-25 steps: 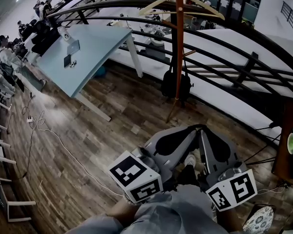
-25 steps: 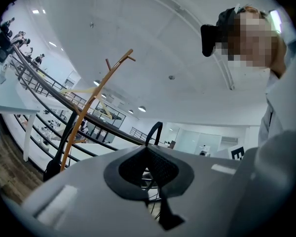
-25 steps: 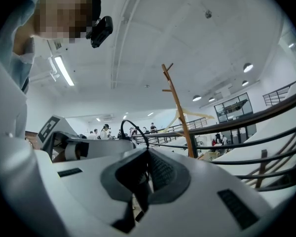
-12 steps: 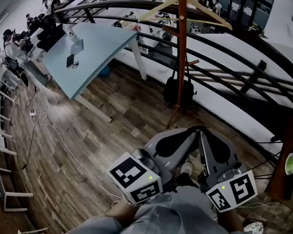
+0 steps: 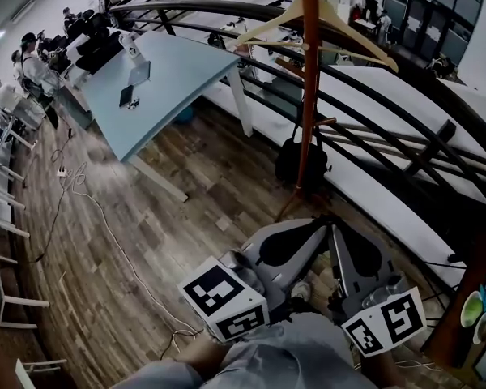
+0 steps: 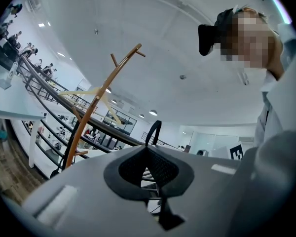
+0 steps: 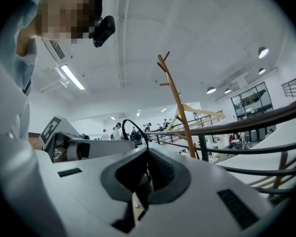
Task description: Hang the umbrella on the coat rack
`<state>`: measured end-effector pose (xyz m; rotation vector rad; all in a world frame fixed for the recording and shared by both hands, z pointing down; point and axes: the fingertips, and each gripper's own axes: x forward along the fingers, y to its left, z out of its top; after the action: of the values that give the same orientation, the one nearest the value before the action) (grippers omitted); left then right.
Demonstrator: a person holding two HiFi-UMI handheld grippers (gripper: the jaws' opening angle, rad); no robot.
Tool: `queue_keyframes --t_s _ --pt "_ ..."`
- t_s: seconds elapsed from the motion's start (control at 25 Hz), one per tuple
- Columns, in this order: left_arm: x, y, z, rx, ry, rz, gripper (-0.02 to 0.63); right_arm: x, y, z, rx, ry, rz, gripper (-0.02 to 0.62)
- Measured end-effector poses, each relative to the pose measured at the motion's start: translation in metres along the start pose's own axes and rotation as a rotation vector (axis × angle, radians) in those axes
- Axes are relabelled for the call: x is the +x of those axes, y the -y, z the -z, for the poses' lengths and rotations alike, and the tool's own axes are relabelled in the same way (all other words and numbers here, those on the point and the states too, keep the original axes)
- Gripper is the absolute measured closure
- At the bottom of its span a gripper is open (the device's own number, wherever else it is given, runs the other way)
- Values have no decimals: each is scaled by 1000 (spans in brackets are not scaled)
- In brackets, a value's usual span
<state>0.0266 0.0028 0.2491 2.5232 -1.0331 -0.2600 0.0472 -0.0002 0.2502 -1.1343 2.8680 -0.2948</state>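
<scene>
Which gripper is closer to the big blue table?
Left. The left gripper lies below-right of the blue table; the right gripper sits farther right, beyond the left one. Each pinches a black loop.

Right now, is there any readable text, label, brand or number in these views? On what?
No readable text in any view.
Square black-and-white patterns only, no letters or digits: left marker cube, right marker cube.
Too small to show any brand: laptop on the blue table.
</scene>
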Motion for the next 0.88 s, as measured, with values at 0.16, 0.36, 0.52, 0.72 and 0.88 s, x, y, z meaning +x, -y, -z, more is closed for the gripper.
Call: queue_keyframes --t_s 0.16,0.36,0.52,0.72,0.88 --pt "17 -6 3 -12 12 -24 603 3 19 1 15 -9 -30 595" --pt "32 -11 4 -34 34 -49 603 7 36 0 19 -14 -55 595" --pt "45 -11 6 -37 43 -67 603 5 47 -2 24 -17 -67 595" --pt "53 -12 12 -51 39 -80 601 3 57 3 30 -28 -69 595" --pt "60 -15 16 -52 26 -84 603 2 65 6 46 -34 -63 594"
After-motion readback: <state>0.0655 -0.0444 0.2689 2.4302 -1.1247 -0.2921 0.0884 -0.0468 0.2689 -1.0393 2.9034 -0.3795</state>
